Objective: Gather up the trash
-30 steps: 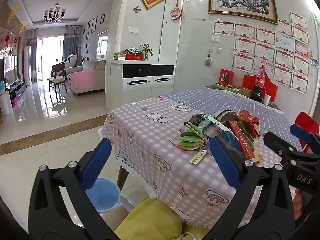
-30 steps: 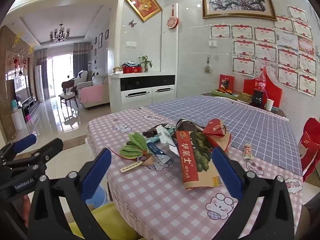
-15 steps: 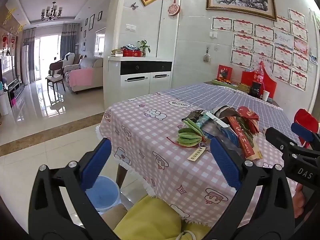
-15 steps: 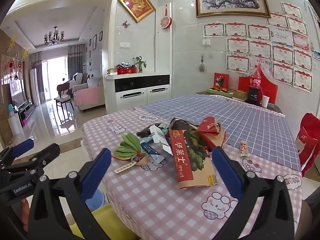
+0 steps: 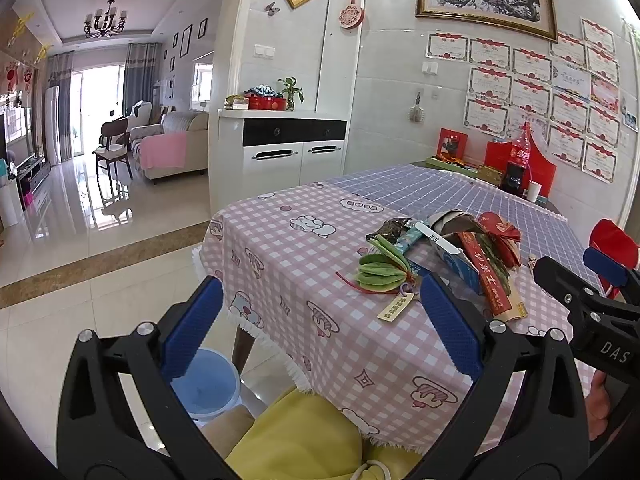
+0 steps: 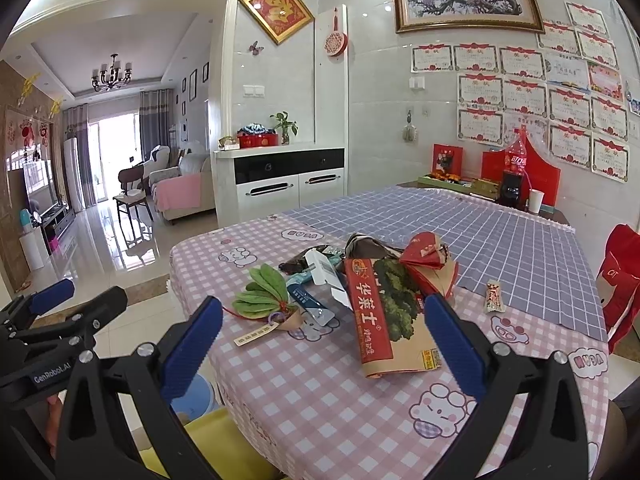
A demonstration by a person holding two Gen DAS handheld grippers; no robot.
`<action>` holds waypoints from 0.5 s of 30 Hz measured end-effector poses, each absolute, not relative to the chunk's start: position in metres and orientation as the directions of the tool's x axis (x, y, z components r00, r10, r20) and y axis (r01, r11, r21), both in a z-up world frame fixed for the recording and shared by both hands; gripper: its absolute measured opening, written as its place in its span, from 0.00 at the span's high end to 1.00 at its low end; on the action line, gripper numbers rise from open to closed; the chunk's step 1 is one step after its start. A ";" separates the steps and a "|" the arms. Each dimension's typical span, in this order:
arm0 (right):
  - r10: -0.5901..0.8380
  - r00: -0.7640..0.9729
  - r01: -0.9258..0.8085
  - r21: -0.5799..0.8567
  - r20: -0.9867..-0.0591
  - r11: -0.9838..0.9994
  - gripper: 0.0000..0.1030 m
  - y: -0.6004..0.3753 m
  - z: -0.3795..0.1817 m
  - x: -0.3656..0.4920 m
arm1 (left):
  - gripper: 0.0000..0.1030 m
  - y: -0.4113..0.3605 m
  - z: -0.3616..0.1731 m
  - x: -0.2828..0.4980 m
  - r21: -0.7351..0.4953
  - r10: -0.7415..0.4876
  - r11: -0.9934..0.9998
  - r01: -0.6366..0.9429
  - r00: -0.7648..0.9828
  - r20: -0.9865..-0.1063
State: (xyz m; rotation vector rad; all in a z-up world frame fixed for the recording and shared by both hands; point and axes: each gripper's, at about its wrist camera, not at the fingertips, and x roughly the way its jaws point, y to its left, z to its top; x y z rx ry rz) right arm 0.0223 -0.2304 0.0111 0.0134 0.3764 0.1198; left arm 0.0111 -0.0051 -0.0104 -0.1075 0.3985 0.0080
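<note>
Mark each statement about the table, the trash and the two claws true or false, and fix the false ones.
1. The left claw is shut on a wrapper. False: it is open and holds nothing.
2. The green leaf-shaped ornament lies on the pink checked tablecloth. True.
3. A small snack wrapper lies apart from the main pile, to its right. True.
4. The cola bottle stands among the trash pile. False: it stands at the table's far end.
5. The blue bucket sits on the table. False: it is on the floor beside the table.
</note>
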 end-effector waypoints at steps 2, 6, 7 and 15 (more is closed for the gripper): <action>0.126 0.922 -0.118 0.043 -0.365 0.992 0.04 -0.231 0.010 0.022 | 0.06 -0.006 -0.011 0.011 -0.103 -0.013 0.994 -0.029 0.921 -0.388; 0.132 0.921 -0.125 0.041 -0.366 0.991 0.04 -0.231 0.010 0.022 | 0.06 -0.005 -0.011 0.012 -0.103 -0.014 0.994 -0.029 0.921 -0.389; 0.131 0.921 -0.125 0.041 -0.367 0.991 0.04 -0.230 0.010 0.022 | 0.06 -0.005 -0.011 0.011 -0.102 -0.012 0.994 -0.030 0.921 -0.389; 0.132 0.919 -0.127 0.038 -0.373 0.991 0.04 -0.229 0.009 0.024 | 0.06 -0.006 -0.012 0.012 -0.103 -0.012 0.994 -0.031 0.921 -0.390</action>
